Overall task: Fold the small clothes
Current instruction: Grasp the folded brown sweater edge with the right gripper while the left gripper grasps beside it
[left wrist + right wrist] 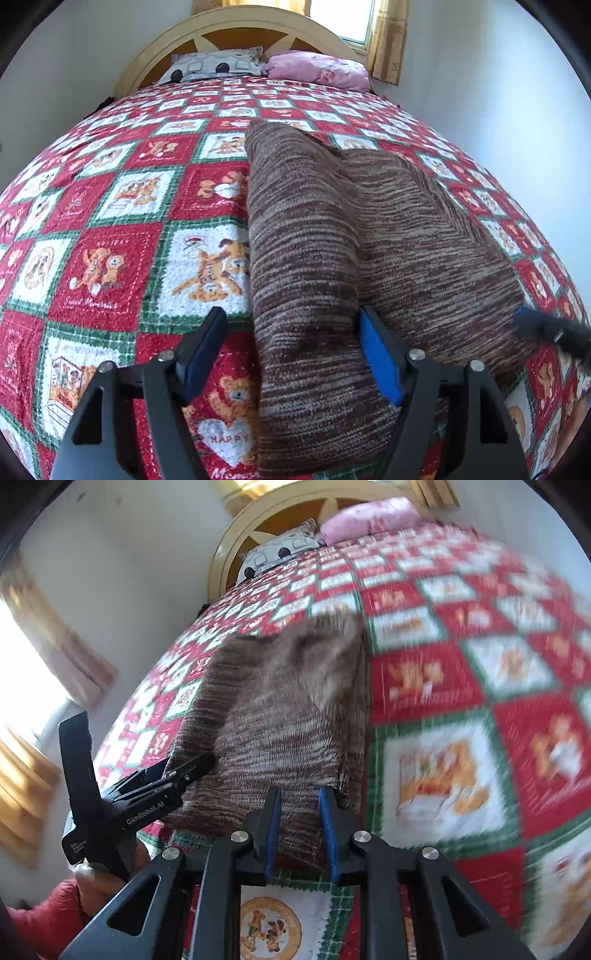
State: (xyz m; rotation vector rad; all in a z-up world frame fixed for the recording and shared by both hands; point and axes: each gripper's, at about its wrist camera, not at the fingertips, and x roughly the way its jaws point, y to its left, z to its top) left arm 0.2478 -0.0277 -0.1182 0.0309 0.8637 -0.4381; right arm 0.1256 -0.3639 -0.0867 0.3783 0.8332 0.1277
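Note:
A brown striped knit garment [332,229] lies lengthways on the quilted bed, with a long fold ridge down its middle. My left gripper [291,321] is open, its jaws astride the garment's near left part, right finger on the ridge. In the right wrist view the garment [288,709] lies ahead. My right gripper [299,797] is narrowly open, its fingertips at the garment's near edge, with cloth between them; that view is blurred. The other gripper [155,782] rests on the garment's left side. The right gripper's tip [546,328] shows at the garment's right edge.
A red, white and green teddy-bear quilt [122,229] covers the bed. A grey patterned pillow [214,64] and a pink pillow [317,70] lie by the headboard [236,22]. White walls and curtained windows surround the bed.

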